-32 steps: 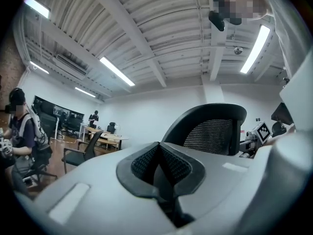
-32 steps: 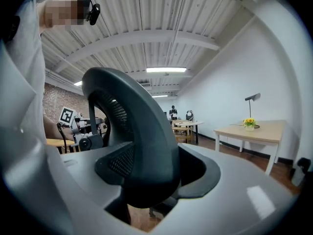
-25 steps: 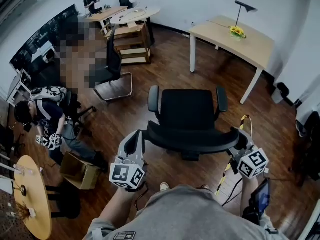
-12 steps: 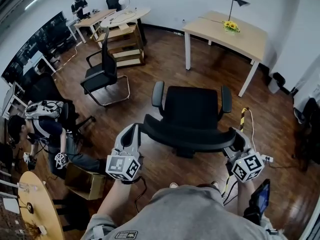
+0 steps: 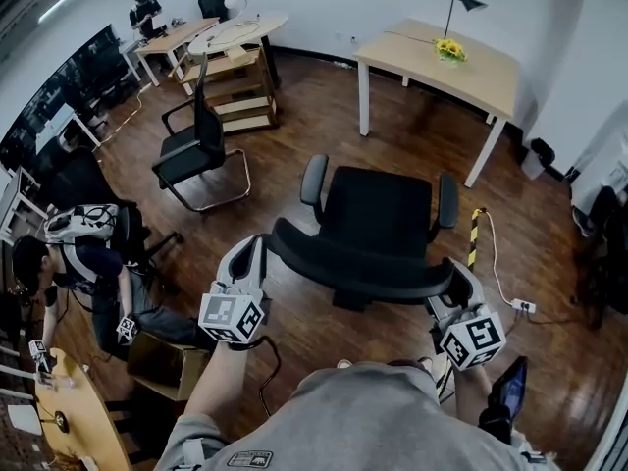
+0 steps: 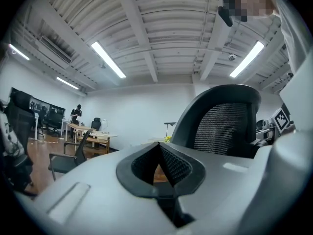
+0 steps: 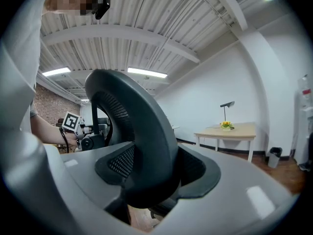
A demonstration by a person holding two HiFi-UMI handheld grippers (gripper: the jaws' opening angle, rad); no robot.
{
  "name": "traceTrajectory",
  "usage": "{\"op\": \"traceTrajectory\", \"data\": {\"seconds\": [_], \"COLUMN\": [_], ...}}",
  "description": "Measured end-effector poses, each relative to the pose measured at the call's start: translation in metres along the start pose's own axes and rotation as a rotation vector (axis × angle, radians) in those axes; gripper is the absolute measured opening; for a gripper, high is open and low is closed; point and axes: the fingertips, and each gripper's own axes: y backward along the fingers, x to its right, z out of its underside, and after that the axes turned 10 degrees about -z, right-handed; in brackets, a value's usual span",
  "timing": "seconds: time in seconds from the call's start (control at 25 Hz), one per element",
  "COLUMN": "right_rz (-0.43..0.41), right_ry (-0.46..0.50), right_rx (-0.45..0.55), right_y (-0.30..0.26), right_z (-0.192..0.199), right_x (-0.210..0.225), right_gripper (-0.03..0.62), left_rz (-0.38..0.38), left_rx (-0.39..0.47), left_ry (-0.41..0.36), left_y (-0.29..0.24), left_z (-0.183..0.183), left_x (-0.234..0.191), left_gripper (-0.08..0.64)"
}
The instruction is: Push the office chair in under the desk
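Observation:
The black office chair (image 5: 378, 209) stands on the wood floor, its seat facing the light wooden desk (image 5: 446, 62) at the far right. A stretch of floor lies between them. My left gripper (image 5: 257, 251) is shut with nothing in it, its tip against the left end of the backrest (image 5: 353, 263). In the left gripper view the pads (image 6: 168, 163) meet, and the mesh backrest (image 6: 222, 126) rises to the right. My right gripper (image 5: 453, 275) is shut on the backrest's right end. In the right gripper view, that rim (image 7: 132, 126) runs between the jaws.
A second black chair (image 5: 196, 150) stands at the left, with wooden shelves (image 5: 240, 91) behind it. A person (image 5: 83, 253) crouches at the far left beside a cardboard box (image 5: 162, 356). A cable and power strip (image 5: 510, 302) lie on the floor to the right of the chair.
The chair has turned slightly and edged toward the desk, with both grippers staying at its backrest. My view has shifted, and the crouching person now sits lower left.

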Motion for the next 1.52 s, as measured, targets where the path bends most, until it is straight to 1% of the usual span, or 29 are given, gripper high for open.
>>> {"op": "traceTrajectory", "data": {"seconds": [0.16, 0.24, 0.28, 0.4, 0.44, 0.48, 0.56, 0.6, 0.68, 0.8, 0.88, 0.96, 1.04, 1.08, 1.16, 1.24, 1.52], "right_rz": [0.023, 0.031, 0.033, 0.038, 0.039, 0.041, 0.043, 0.044, 0.046, 0.056, 0.059, 0.059, 0.061, 0.064, 0.066, 0.067, 0.079], "right_ry": [-0.006, -0.009, -0.01, -0.01, -0.01, -0.01, -0.01, -0.011, -0.014, -0.019, -0.023, -0.024, -0.024, -0.023, -0.02, -0.02, -0.023], "right_rx": [-0.003, -0.005, -0.005, -0.006, -0.007, -0.009, -0.011, -0.012, -0.014, -0.015, -0.018, -0.02, -0.019, -0.018, -0.017, -0.014, -0.013], "right_y": [-0.006, -0.008, -0.009, -0.011, -0.011, -0.012, -0.013, -0.013, -0.012, -0.01, -0.01, -0.012, -0.015, -0.017, -0.019, -0.021, -0.025], "right_z": [0.0, -0.001, -0.002, -0.001, -0.001, 0.0, 0.001, 0.002, 0.002, 0.003, 0.003, 0.003, 0.004, 0.004, 0.006, 0.006, 0.007], "right_x": [-0.008, -0.011, -0.012, -0.013, -0.014, -0.016, -0.018, -0.017, -0.016, -0.013, -0.012, -0.014, -0.019, -0.022, -0.026, -0.028, -0.029], "right_gripper": [0.261, 0.261, 0.261, 0.261, 0.262, 0.262, 0.262, 0.262, 0.262, 0.262, 0.262, 0.262, 0.261, 0.262, 0.262, 0.261, 0.261], "left_rz": [0.026, 0.069, 0.103, 0.254, 0.316, 0.38, 0.498, 0.548, 0.632, 0.733, 0.806, 0.896, 0.964, 0.984, 0.999, 0.996, 0.998], "left_rx": [0.006, 0.007, 0.005, -0.033, -0.062, -0.095, -0.15, -0.169, -0.201, -0.248, -0.275, -0.304, -0.346, -0.362, -0.371, -0.361, -0.373], "left_ry": [-0.01, -0.011, -0.006, -0.004, -0.014, -0.023, -0.022, -0.012, 0.009, 0.013, 0.026, 0.036, 0.017, 0.005, -0.004, 0.007, 0.013], "left_y": [-0.006, -0.011, -0.013, -0.021, -0.023, -0.025, -0.028, -0.03, -0.036, -0.045, -0.047, -0.041, -0.036, -0.035, -0.038, -0.044, -0.048], "left_z": [-0.001, -0.002, -0.002, 0.003, 0.007, 0.012, 0.017, 0.017, 0.014, 0.013, 0.014, 0.015, 0.018, 0.021, 0.029, 0.033, 0.03], "left_x": [-0.01, -0.012, -0.013, -0.009, -0.007, -0.006, -0.003, -0.002, 0.003, 0.016, 0.023, 0.029, 0.039, 0.042, 0.047, 0.049, 0.048], "left_gripper": [0.005, 0.005, 0.005, 0.005, 0.055, 0.139, 0.226, 0.246, 0.268, 0.295, 0.293, 0.293, 0.293, 0.293, 0.285, 0.233, 0.229]}}
